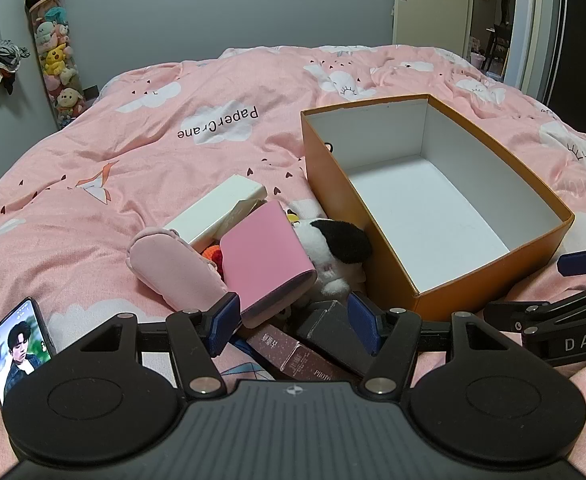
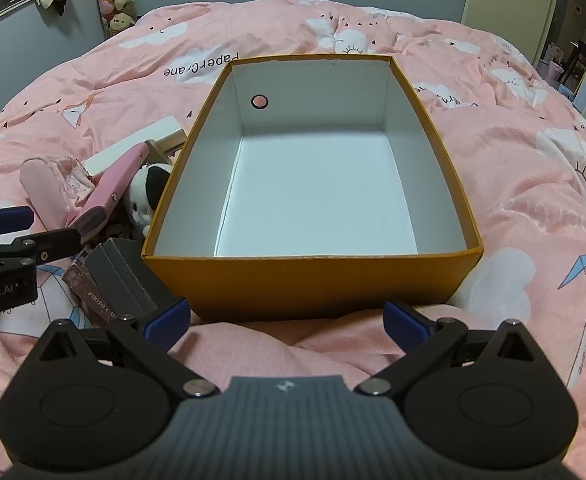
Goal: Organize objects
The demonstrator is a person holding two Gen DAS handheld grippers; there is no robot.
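An empty orange box (image 1: 493,272) with a white inside sits on the pink bed; it fills the right wrist view (image 2: 313,284). Left of it lies a pile: a pink box (image 1: 265,256), a white box (image 1: 217,208), a pink pouch (image 1: 173,268), a black-and-white plush (image 1: 333,252), a grey box (image 1: 329,332) and a dark red box (image 1: 293,354). My left gripper (image 1: 295,322) is open, its jaws on either side of the pink box's near end and the grey box. My right gripper (image 2: 287,320) is open and empty before the orange box's near wall.
A phone (image 1: 19,346) lies on the pink duvet (image 1: 133,160) at the near left. A tall column of plush toys (image 1: 55,56) stands by the far wall. An open door (image 1: 493,20) is at the far right.
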